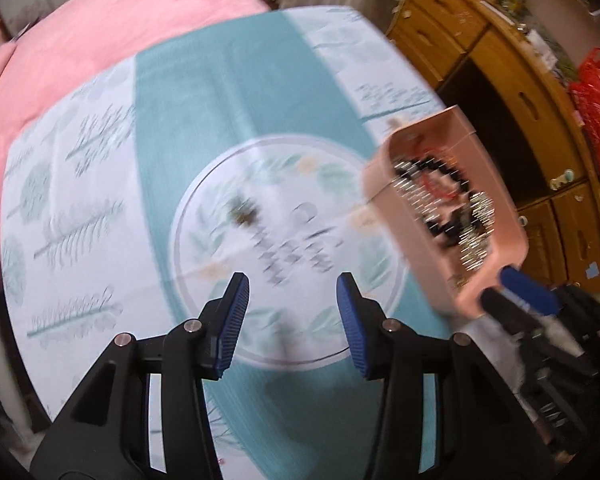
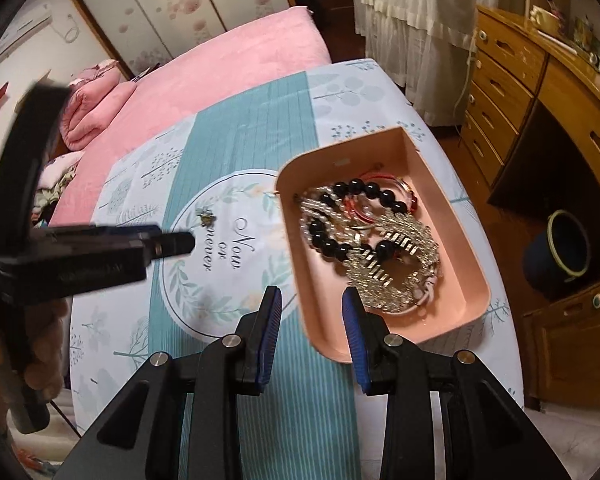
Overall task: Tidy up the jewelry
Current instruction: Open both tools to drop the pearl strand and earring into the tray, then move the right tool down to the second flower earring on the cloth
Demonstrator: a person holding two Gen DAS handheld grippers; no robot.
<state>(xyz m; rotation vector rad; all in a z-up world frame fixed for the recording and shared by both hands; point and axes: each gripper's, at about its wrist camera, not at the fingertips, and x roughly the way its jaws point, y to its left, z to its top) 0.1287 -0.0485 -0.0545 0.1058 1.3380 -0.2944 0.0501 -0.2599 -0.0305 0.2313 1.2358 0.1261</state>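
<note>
A pink tray sits on the patterned cloth and holds a tangle of jewelry: black beads, pearls, red cord and gold chains. My right gripper straddles the tray's near corner, jaws open and apart from its rim. In the blurred left wrist view the tray is at the right with the right gripper's blue pad at its corner. My left gripper is open and empty above the cloth's round emblem. A small dark brooch lies on the emblem, left of the tray, near the left gripper's tip.
The table has a teal and white cloth. A pink bed lies behind it. A wooden dresser with drawers stands at the right, with a dark pot under it. White lace curtains hang at the back.
</note>
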